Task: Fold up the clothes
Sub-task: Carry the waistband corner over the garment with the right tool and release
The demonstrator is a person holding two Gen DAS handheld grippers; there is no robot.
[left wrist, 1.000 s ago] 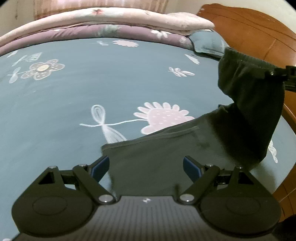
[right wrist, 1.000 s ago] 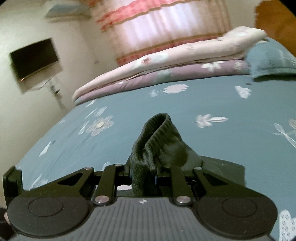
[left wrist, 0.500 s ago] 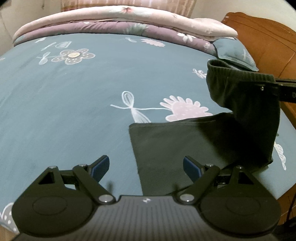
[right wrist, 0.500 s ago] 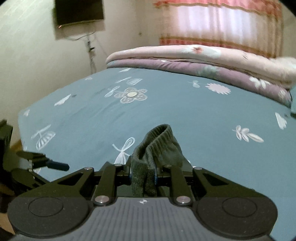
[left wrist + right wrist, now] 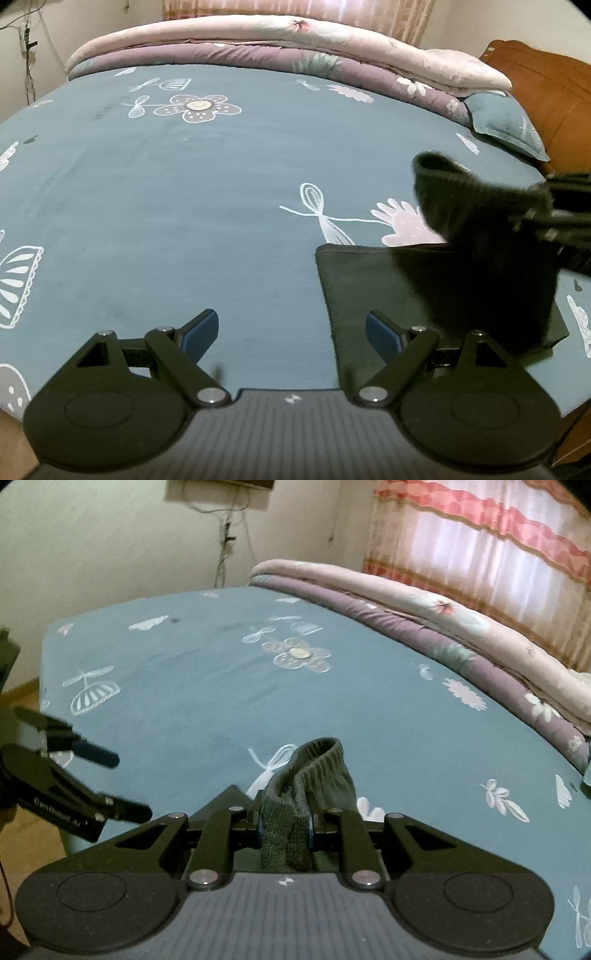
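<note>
Dark green garment (image 5: 388, 295): lower part flat on the bed (image 5: 221, 192) near its front-right edge, ribbed band lifted. Right gripper (image 5: 284, 829): fingers clamped on the ribbed band. Left gripper (image 5: 291, 332): fingers wide apart, empty, over the garment's left edge. Sheet left of garment bare; folded quilts (image 5: 295, 48) along far edge.

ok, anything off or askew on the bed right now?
Nothing damaged or spilled. The dark green garment is only half flat: its ribbed end is lifted and bunched in the right gripper, a fold in progress. The left gripper hangs open and empty over the garment's near left edge.
</note>
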